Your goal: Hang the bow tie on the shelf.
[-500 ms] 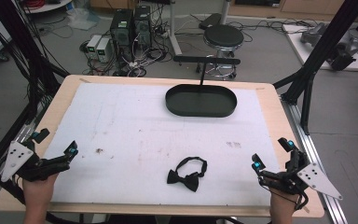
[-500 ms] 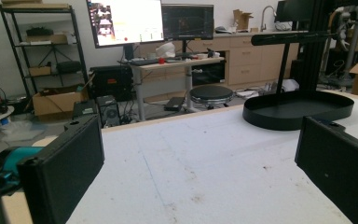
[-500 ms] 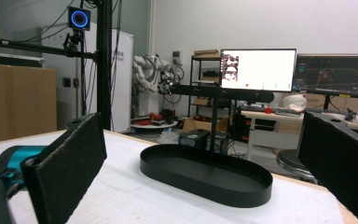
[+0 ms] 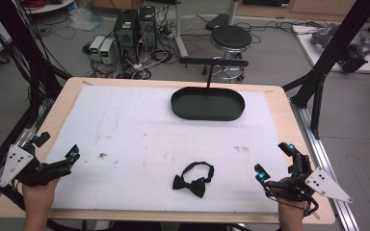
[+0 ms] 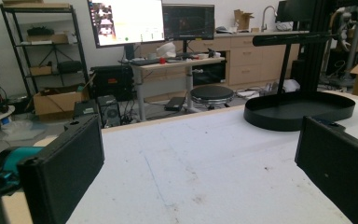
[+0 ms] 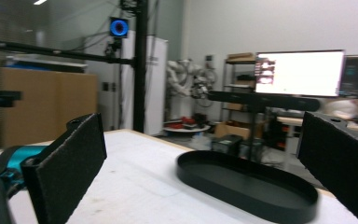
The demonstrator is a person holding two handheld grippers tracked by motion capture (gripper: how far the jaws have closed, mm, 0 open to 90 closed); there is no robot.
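While held low at the near left corner of the table (image 4: 62, 103), left gripper (image 4: 58, 149) pointing forward and right across the white mat (image 4: 139, 130), jaws wide apart, nothing between them. Left hand (image 4: 37, 192) wrapped around its body from below, grey three-cornered plate (image 4: 13, 163) tilted outward. In left gripper view, same jaws spread to both edges of frame, bare mat between.

Right gripper (image 4: 275, 159) at near right corner, aimed forward and slightly left, jaws likewise fully spread and empty. Right hand (image 4: 289, 192) gripping from beneath, forearm entering from bottom edge. Blue-lit tips on both jaws. In right gripper view, open jaws framing the black oval tray (image 6: 247, 184).

Black bow tie (image 4: 193, 179) lying flat on mat near front edge, between the two grippers, closer to the right one, touching neither; strap looped behind the bow. Black oval tray (image 4: 208, 103) at far side of mat, right of centre, well apart from bow tie; upright post with crossbar (image 4: 214, 61) rising from its far rim.

No legible writing: small dark marks on mat right of centre too small to read; bright monitor (image 5: 126, 21) in left gripper view unreadable.

Against half a second ago: grippers, hands, bow tie and tray all in matching positions; no visible shift.
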